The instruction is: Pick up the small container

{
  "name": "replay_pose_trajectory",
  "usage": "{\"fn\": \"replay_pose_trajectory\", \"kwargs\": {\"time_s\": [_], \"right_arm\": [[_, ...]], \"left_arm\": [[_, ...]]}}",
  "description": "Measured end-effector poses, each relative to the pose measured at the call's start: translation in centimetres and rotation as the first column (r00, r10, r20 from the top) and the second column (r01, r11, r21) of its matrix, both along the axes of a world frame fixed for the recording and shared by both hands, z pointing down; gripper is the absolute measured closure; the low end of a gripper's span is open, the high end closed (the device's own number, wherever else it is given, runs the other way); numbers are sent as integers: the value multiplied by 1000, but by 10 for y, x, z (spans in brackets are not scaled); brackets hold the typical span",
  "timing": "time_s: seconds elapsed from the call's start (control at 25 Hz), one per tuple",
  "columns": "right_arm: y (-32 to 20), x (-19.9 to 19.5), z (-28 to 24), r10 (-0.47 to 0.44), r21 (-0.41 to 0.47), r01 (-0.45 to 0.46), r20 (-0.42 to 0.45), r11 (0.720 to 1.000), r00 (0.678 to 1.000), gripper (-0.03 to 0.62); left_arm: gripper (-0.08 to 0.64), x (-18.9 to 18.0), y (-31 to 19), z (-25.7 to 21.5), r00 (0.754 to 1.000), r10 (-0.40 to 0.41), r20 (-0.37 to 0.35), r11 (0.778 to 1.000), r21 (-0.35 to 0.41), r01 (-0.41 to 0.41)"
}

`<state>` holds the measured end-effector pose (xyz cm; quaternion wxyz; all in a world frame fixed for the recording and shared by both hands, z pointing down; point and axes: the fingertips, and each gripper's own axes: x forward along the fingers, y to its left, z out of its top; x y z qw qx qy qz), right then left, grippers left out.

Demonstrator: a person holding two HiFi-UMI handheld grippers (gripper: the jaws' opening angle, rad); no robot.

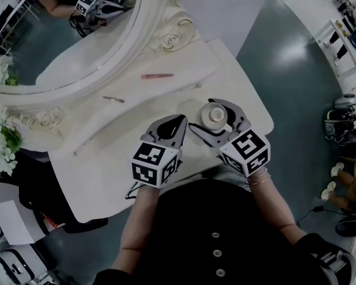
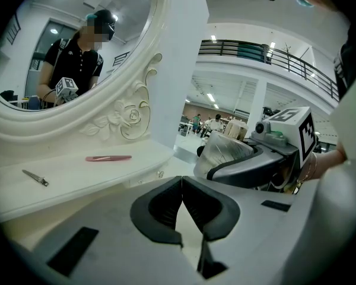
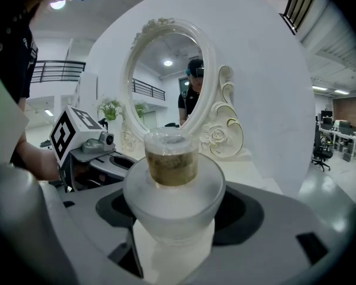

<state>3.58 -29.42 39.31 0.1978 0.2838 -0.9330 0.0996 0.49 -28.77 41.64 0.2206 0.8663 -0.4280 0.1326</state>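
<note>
Small frosted white container [image 3: 174, 186], one only, is sitting between the jaws of the right tool [image 1: 203, 114], which are gripping its rounded sides. It is showing just right of centre in the head view, over the white counter [image 1: 107, 177]. Its cloudy bowl-shaped body is carrying a narrower clear top with brownish-gold contents. Two tools are showing. The left tool [image 2: 179, 180] is sitting just beside it, jaws pressed together and empty. One pink stick [image 1: 157, 75] and one thin metal piece [image 1: 113, 100] are lying near the one ornate white-framed mirror [image 1: 172, 39].
</note>
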Motion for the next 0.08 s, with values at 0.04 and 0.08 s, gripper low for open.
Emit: {"fn": "replay_pose_trajectory", "kwargs": {"time_s": [0.04, 0.08], "right_arm": [[0, 0, 0, -1, 1, 1, 0, 1000, 1000, 252], [0, 0, 0, -2, 1, 2, 0, 1000, 1000, 252]], "left_arm": [[546, 0, 0, 0, 1000, 0, 0, 1000, 0, 0], [546, -1, 1, 1, 1000, -1, 1, 1000, -1, 1]]}}
